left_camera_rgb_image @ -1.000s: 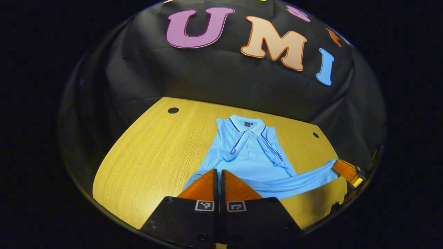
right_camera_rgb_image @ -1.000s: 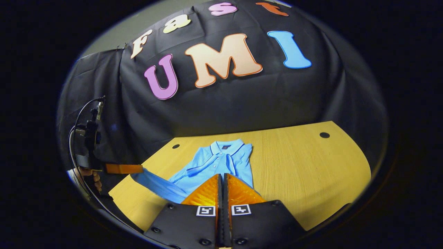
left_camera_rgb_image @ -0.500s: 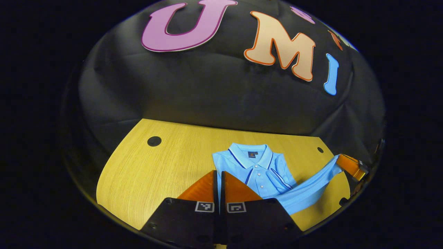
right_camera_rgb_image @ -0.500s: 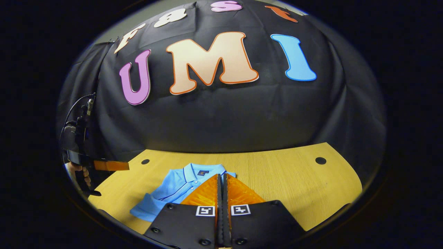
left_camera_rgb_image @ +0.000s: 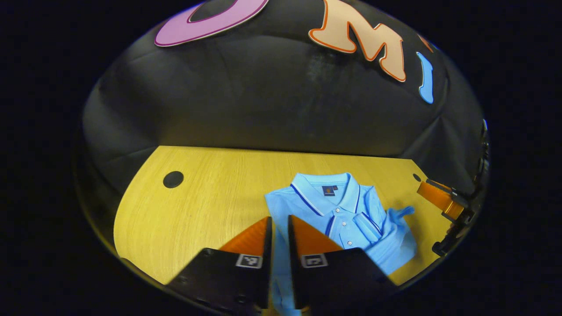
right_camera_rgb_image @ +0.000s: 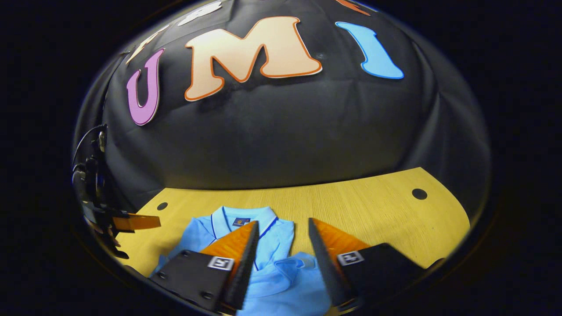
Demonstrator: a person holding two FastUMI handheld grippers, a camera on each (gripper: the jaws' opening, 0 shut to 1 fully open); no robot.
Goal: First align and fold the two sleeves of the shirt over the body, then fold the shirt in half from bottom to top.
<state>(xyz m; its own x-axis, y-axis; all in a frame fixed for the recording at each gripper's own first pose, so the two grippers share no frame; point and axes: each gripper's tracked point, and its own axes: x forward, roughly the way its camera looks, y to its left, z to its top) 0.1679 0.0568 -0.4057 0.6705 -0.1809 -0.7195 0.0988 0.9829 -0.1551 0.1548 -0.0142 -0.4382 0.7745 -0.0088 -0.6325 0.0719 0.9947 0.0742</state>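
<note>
Shirt first: a light blue polo with dark piping on the collar and along the button placket, a small dark tag inside the neck, and three pale buttons down the front. It lies on the yellow wooden table, collar toward the black cloth wall. In the left gripper view it sits just ahead and to the right of the left gripper, with blue cloth also showing in the slim gap between that gripper's fingers near the bottom; the fingers stand only narrowly apart, and I cannot tell whether they still press the cloth. A rumpled flap of the shirt pokes out at its right edge, toward the right gripper seen farther off.

In the right gripper view the shirt lies directly under and ahead of the right gripper, whose fingers are spread wide with nothing between them but the cloth below. A folded-over layer covers the lower body, its edge bunched beneath the collar. The left gripper shows at far left, beside the shirt's shoulder.
</note>
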